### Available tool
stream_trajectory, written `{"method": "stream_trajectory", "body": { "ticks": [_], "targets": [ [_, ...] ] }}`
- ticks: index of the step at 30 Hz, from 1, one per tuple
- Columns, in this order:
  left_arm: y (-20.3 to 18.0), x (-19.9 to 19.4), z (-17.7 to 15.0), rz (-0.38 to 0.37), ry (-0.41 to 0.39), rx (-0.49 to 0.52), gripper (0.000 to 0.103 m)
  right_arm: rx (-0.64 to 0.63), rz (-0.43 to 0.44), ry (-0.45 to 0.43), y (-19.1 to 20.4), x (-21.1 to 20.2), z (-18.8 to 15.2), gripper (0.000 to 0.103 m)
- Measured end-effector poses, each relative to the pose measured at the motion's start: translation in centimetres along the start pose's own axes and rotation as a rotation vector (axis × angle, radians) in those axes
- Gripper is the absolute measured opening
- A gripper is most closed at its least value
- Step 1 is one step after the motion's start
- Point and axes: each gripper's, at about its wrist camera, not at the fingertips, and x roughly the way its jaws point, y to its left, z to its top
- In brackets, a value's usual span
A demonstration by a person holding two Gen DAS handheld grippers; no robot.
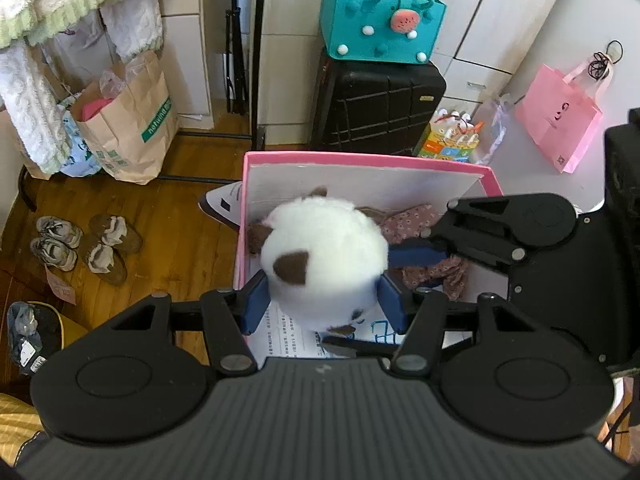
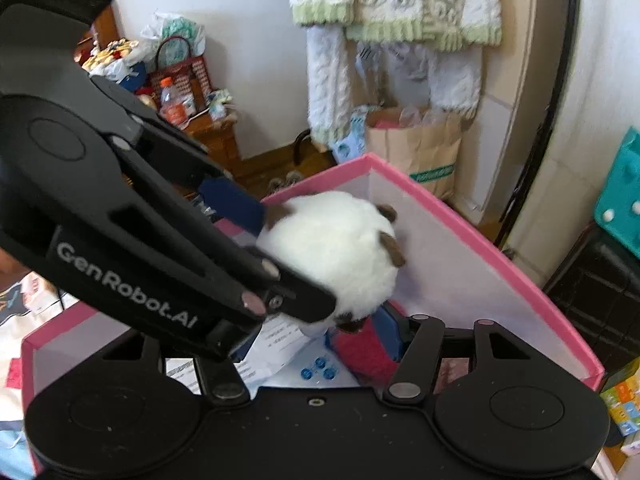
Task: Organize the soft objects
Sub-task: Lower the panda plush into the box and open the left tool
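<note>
We see a wooden floor [image 1: 176, 216] lit by daylight and pale walls [image 2: 240, 20]. A black suitcase [image 1: 376, 108] stands by the wall, a teal bag [image 1: 380, 20] on top. A paper bag [image 1: 128, 128] and shoes [image 1: 84, 248] sit on the floor; a fleece robe [image 2: 396, 4] hangs above.
</note>
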Motion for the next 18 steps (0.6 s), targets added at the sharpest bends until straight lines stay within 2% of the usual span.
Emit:
{"method": "stream_trajectory", "body": {
  "ticks": [5,10,18],
  "targets": [
    [0.1,-0.3,-0.4,0.012,-0.027,-0.007,0.055,0.018,0.02,0.014,0.0,0.0,-0.5,0.064],
    [-0.4,-0.9,-0.9,0.037,-0.067,0.009,0.043,0.043,-0.001,-0.015,-0.2,-0.2,-0.9,0.042],
    [-1.7,-2.4,-2.2,0.066,-0.057,0.041,0.042,0.053,-0.01,-0.034,0.8,-3.1,-2.2,0.042]
  ]
}}
